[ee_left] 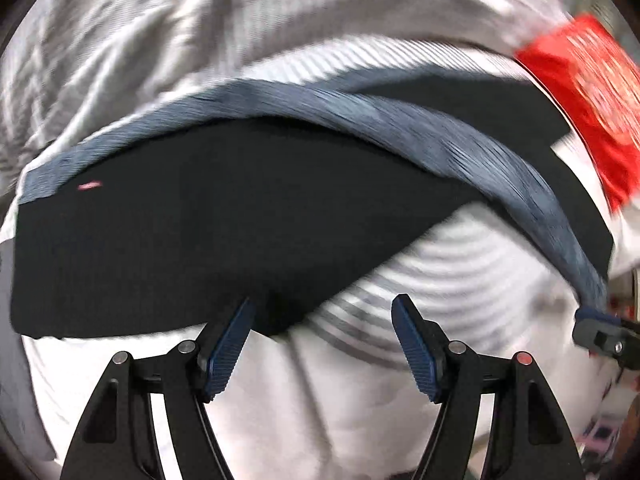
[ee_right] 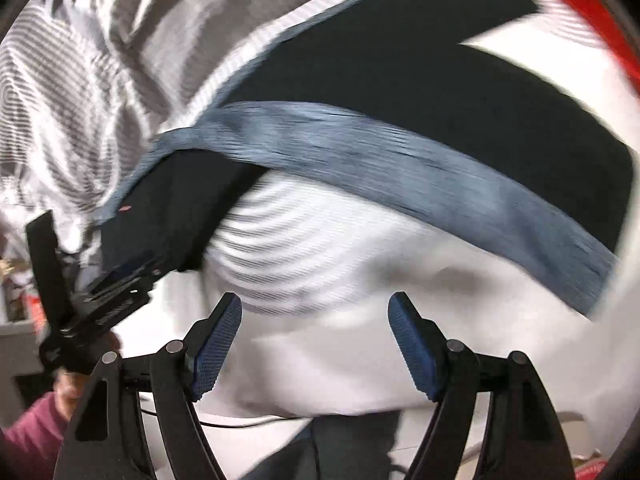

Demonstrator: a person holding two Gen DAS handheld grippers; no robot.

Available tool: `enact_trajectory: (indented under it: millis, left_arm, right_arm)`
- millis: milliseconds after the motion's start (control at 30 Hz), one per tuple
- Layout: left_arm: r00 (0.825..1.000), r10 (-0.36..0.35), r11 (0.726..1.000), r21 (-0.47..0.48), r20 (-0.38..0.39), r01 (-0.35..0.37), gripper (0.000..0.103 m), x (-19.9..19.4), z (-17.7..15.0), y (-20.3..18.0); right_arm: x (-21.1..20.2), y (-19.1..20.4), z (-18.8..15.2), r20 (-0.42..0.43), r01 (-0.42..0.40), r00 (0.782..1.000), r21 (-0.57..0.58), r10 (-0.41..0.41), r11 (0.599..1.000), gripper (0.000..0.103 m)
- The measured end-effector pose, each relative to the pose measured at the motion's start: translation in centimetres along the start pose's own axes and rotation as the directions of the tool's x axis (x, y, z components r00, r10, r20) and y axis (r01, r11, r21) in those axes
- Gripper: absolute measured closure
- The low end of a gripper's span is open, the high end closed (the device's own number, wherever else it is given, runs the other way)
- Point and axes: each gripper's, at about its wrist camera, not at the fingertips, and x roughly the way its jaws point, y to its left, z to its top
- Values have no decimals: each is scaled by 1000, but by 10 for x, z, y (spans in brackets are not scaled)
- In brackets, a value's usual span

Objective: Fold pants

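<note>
Now | left gripper (ee_left: 322, 340) agape, empty | right gripper (ee_right: 316, 338) agape, empty | pants (ee_left: 160, 248) untouched

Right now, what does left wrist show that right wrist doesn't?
Left wrist only: the red cloth's white print, and the right gripper's tip at the frame's right edge.
Right wrist only: a maroon sleeve and the left gripper seen from the side.
Both: the black pants with their grey-blue band, lying on striped bedding; both grippers' jaws stand apart, empty.
</note>
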Motion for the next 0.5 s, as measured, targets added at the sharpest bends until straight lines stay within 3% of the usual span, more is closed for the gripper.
enact_trajectory:
  millis: [100,233,367,500]
  left_arm:
    - [1000,-20,998,54,-3,20,30,-3,-16,-28]
    - [998,-57,997,53,-18,58,30,-6,-21,-50]
    - [998,-57,996,63,-40,60,30,8,-10,-79]
    - [996,-54,997,45,-70,58,30,19,-2,-100]
  right_arm:
    - [-18,-37,-21,51,138,989,39,-140,990,24]
    - [-26,-72,-29,60,224,971,99,-230,970,24]
    - [-27,-114,-24,44,168,983,188,-179,968,24]
    - [-30,-135,-14,42,120,991,174,-129,978,25]
